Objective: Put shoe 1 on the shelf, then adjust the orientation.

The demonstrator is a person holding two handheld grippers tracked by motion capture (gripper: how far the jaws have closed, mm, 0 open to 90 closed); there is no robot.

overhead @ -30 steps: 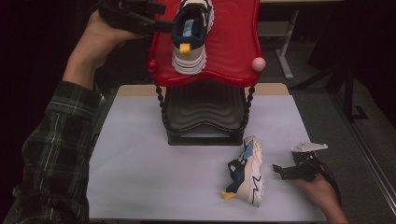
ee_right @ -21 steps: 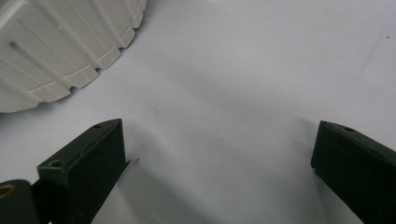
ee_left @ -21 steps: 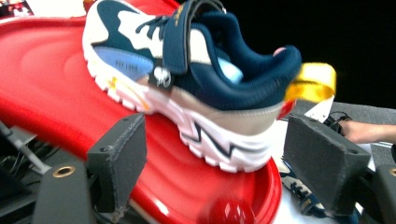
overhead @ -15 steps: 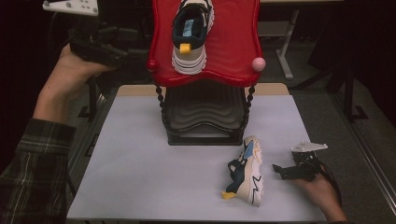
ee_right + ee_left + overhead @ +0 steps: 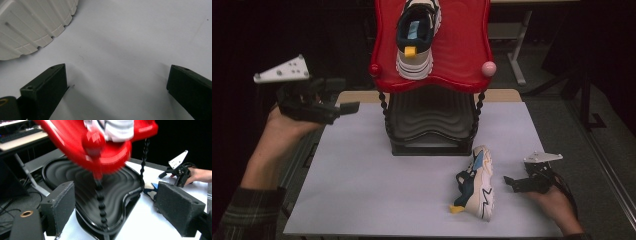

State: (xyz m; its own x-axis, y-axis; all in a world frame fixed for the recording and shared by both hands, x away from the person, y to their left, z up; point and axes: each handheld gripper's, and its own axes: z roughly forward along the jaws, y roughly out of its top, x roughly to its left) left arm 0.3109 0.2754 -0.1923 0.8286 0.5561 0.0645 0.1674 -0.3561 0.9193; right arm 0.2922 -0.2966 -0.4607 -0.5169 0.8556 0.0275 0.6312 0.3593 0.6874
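1. Two grippers are in play. The left gripper [image 5: 343,102], black with a grey three-cornered plate on top, is held in the air off the left edge of the desk [image 5: 362,195], a pale grey flat top. It points right, toward the stand. In the left gripper view its jaws stand wide apart with nothing between the pads.
2. Just right of it stands a two-tier shoe stand: a glossy red wavy-edged upper tray [image 5: 462,55] carried on black beaded posts [image 5: 383,107] above a black ribbed lower tray [image 5: 432,122]. A pale pink ball [image 5: 488,68] caps the tray's front right corner.
3. On the red tray lies a white and navy sneaker with a yellow heel tab [image 5: 417,35]. Its long axis runs front to back, heel toward the person, toe away.
4. In the left gripper view the near post and the blurred red tray lie straight ahead of the jaws, hiding part of the lower tray.
5. A second white and navy sneaker with a chunky cream sole [image 5: 476,184] lies on its side on the desk, just right of the stand's front. Its yellow-tabbed heel points toward the person, its toe toward the stand.
6. The right gripper [image 5: 512,182], black, rests low on the desk near that sneaker's sole and points left at it. Its jaws are spread wide and hold nothing; the ridged sole shows at the upper left of its own view.
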